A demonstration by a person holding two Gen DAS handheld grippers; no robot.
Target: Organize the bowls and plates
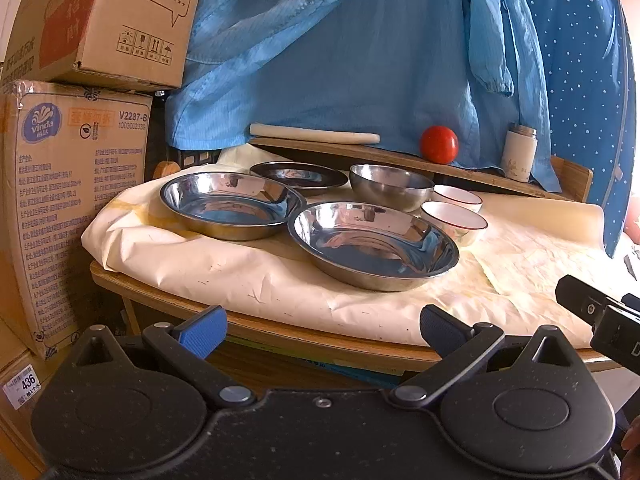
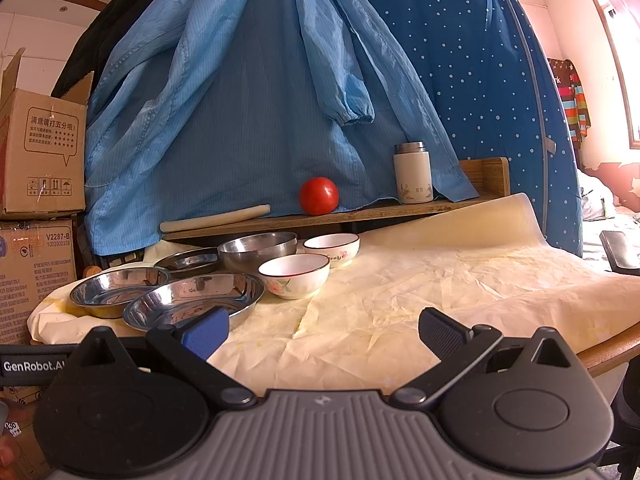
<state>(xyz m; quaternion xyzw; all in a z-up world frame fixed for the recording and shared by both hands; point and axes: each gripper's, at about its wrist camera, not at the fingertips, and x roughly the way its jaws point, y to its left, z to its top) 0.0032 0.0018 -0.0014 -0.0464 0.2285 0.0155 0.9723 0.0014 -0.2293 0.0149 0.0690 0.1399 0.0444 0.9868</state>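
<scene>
Three steel plates lie on the paper-covered table (image 1: 280, 280): a near deep plate (image 1: 374, 244) (image 2: 196, 300), a left deep plate (image 1: 232, 204) (image 2: 116, 290) and a flatter plate (image 1: 298, 177) (image 2: 188, 262) behind them. A steel bowl (image 1: 390, 186) (image 2: 258, 250) stands at the back. Beside it sit two white bowls with red rims, one nearer (image 1: 454, 218) (image 2: 294, 274), one farther (image 1: 458, 197) (image 2: 332, 249). My left gripper (image 1: 322, 328) hangs open before the table's front edge, short of the near plate. My right gripper (image 2: 324, 330) stands open over bare paper, right of the dishes.
A wooden shelf (image 2: 320, 216) at the back carries a red tomato (image 2: 319, 195), a white flask (image 2: 412, 174) and a white roll (image 2: 216, 218). Blue garments (image 2: 260, 100) hang behind. Cardboard boxes (image 1: 72, 200) are stacked at the left. The right gripper's body (image 1: 600, 316) shows in the left wrist view.
</scene>
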